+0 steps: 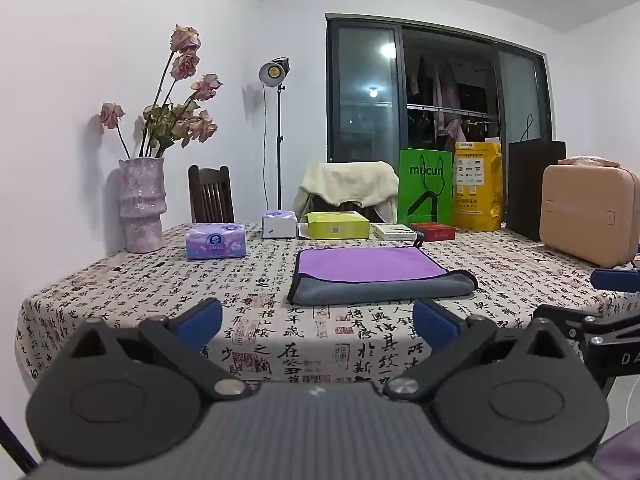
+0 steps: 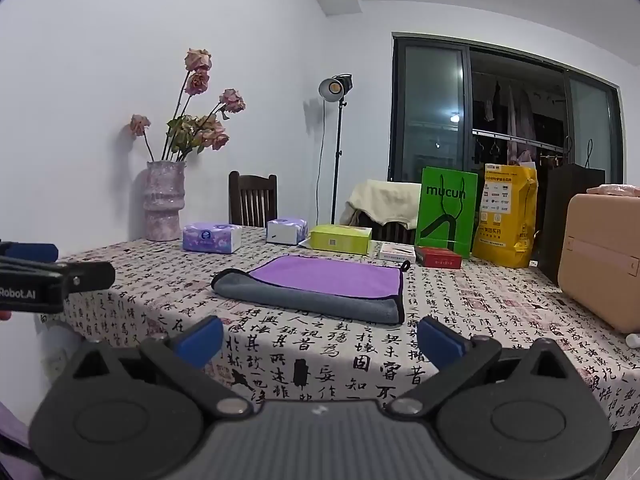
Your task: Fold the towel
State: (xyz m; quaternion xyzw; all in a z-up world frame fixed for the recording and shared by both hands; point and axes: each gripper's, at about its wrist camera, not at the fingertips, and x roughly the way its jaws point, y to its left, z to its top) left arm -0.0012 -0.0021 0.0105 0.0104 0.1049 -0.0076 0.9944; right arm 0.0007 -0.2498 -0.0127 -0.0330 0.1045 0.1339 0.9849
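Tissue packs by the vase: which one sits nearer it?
The purple soft-wrapped tissue pack, beside the pink ceramic vase; the white tissue box with a purple top stands farther right.

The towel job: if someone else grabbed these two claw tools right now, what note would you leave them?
Left gripper: open, empty, short of the table's near edge.
Right gripper: open, empty, also held back.
Towel: flat mid-table on the printed tablecloth, folded over at least once, purple face up, grey layer showing along its near edge; hanging loop at the far right corner.
Done: at least one fold.
Left: probably one more fold; nothing is gripped yet.
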